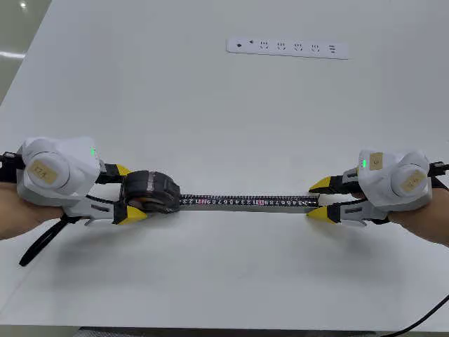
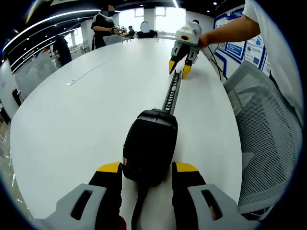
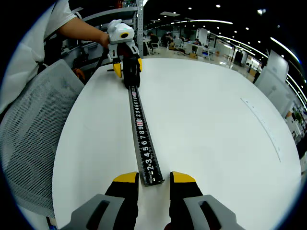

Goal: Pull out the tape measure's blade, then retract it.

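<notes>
Clearly the left tongs (image 1: 131, 192) are clamped on the tape measure's case (image 1: 151, 189), one jaw on each side. I judge this pins the case to the bench (image 1: 210, 119) so it cannot slide while the blade runs. From the case's mouth the blade (image 1: 245, 202) lies drawn out flat on the bench, numbers up, reaching rightward. The case is the one housing here; how much blade is coiled inside it is hidden. A power strip (image 1: 287, 48) lies well apart at the far edge. The right tongs (image 1: 317, 199) straddle the blade's end with jaws narrowly apart. In the right gripper view a strip of bench shows between blade and one jaw, so they seem not to pinch it. Pull-out looks done, with retraction due.
</notes>
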Demonstrator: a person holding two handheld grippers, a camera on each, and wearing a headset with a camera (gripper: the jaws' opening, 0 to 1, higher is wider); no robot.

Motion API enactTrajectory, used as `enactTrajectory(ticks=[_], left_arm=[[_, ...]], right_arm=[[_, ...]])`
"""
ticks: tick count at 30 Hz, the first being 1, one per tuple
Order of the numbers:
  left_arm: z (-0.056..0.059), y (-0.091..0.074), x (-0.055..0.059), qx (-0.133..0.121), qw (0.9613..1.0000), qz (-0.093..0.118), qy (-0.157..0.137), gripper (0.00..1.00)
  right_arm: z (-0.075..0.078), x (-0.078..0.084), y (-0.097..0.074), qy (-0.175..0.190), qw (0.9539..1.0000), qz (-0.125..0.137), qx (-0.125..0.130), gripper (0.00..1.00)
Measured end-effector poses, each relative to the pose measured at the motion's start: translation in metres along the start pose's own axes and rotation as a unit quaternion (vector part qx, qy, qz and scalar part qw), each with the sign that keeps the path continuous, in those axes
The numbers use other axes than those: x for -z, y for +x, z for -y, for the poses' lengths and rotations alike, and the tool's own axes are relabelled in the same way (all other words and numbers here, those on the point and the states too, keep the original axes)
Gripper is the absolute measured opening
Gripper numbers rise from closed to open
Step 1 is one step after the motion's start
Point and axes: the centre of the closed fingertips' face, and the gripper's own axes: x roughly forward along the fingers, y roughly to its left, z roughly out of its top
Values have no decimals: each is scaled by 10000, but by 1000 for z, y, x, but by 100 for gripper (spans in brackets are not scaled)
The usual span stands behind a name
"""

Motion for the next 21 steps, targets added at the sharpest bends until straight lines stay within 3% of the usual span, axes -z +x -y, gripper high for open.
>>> enactTrajectory(ticks=[5, 9, 12, 15, 21], left_arm=[[-1, -4, -2, -51, 9999, 85, -128, 39], [-2, -10, -4, -186, 9989, 210, -380, 44], [-2, -15, -2, -323, 9975, 300, -551, 48], [-1, -21, -3, -523, 9954, 478, -639, 50], [1, -33, 1, -862, 9887, 638, -1048, 57]], right_arm=[[1, -1, -3, 106, 9999, 81, 82, 23], [0, -6, -6, 557, 9977, 330, 178, 27], [0, -5, -8, 852, 9952, 367, 317, 32], [-2, -8, -11, 902, 9944, 407, 372, 37], [-7, -11, -16, 1042, 9922, 427, 536, 46]])
